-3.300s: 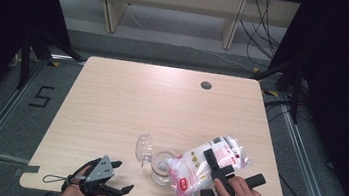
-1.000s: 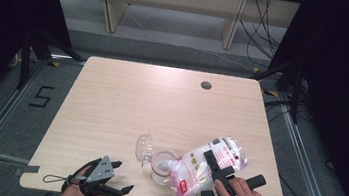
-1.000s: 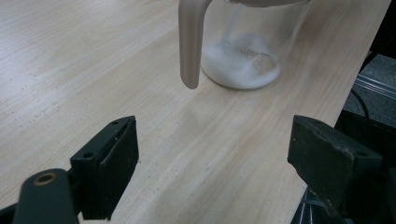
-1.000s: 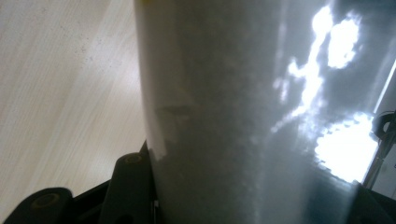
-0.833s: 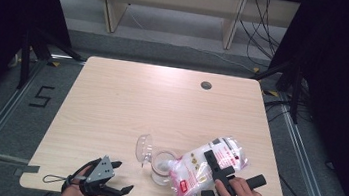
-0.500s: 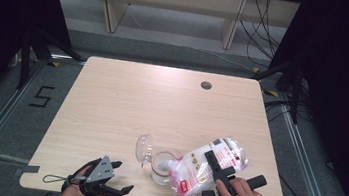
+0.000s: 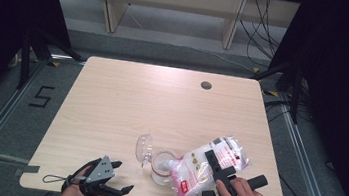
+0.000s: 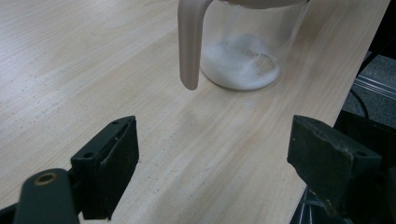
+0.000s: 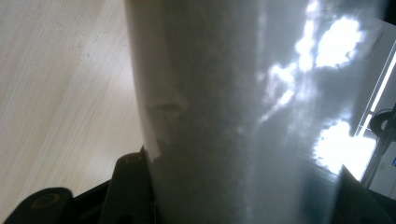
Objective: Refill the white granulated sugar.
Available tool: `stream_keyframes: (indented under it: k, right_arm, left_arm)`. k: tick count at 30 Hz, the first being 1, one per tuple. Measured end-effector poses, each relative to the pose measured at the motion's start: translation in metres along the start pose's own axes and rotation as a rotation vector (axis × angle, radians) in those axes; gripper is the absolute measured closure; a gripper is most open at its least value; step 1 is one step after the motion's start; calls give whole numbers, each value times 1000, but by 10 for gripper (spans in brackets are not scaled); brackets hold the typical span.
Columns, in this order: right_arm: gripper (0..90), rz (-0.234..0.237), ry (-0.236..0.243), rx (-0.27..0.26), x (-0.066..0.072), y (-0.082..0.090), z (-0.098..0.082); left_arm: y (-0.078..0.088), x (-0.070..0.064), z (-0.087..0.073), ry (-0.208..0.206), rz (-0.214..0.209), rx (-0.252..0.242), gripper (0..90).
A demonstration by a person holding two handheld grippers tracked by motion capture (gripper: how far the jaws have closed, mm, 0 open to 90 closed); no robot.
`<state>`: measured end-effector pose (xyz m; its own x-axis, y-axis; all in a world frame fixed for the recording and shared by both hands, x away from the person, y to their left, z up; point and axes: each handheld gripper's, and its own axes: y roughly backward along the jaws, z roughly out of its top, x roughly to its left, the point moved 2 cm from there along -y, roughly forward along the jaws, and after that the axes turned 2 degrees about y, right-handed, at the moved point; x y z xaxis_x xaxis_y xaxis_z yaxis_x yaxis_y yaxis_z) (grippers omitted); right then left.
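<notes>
While the right tool [image 7: 212, 164] clamps the tilted bag of white powder [image 7: 209, 167] over the glass jar [image 7: 162, 164] near the tabletop's [image 7: 162, 101] near edge, powder may spill past the rim; the left tool [image 7: 114, 181] rests apart, empty.

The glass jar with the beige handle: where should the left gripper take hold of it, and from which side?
Grip the handle of the jar. It hangs down the near wall, facing the open left gripper, so a level approach from the table's near-left edge looks best. The wall seems too wide and smooth, and the bag in the right gripper covers the far side.
</notes>
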<state>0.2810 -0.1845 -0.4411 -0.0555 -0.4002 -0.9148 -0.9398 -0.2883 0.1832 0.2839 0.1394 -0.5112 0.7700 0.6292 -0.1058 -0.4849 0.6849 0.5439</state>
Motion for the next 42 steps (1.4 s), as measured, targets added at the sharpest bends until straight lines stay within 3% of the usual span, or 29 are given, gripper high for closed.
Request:
stream_keyframes:
  k: [17, 21, 23, 24, 27, 29, 34, 38, 39, 42]
  right_arm:
    - [553, 9, -25, -18, 2, -1, 0]
    - [554, 14, -30, -14, 3, -2, 0]
    - [556, 12, -35, -15, 4, -2, 0]
    - [556, 14, -35, -16, 3, -2, 0]
    - [557, 13, -31, -12, 3, -1, 0]
    - [557, 7, -18, -16, 2, -1, 0]
    - [559, 11, -22, -15, 2, -2, 1]
    - [560, 8, -15, -12, 1, -1, 0]
    - [560, 9, -20, -12, 1, -1, 0]
    - [561, 10, -23, -13, 1, -1, 0]
  left_arm:
    - [0, 0, 0, 4, -16, 8, 163]
    - [0, 1, 0, -12, -11, 16, 163]
    - [0, 0, 0, 5, -18, 15, 163]
    - [1, 2, 0, -25, -6, 32, 163]
    - [0, 0, 0, -2, -5, 2, 163]
    - [1, 2, 1, -23, 8, 5, 163]
    - [0, 0, 0, 7, -1, 4, 163]
    - [2, 2, 1, -25, 13, 9, 163]
    - [2, 1, 1, -8, 9, 7, 163]
    - [2, 2, 1, -12, 8, 10, 163]
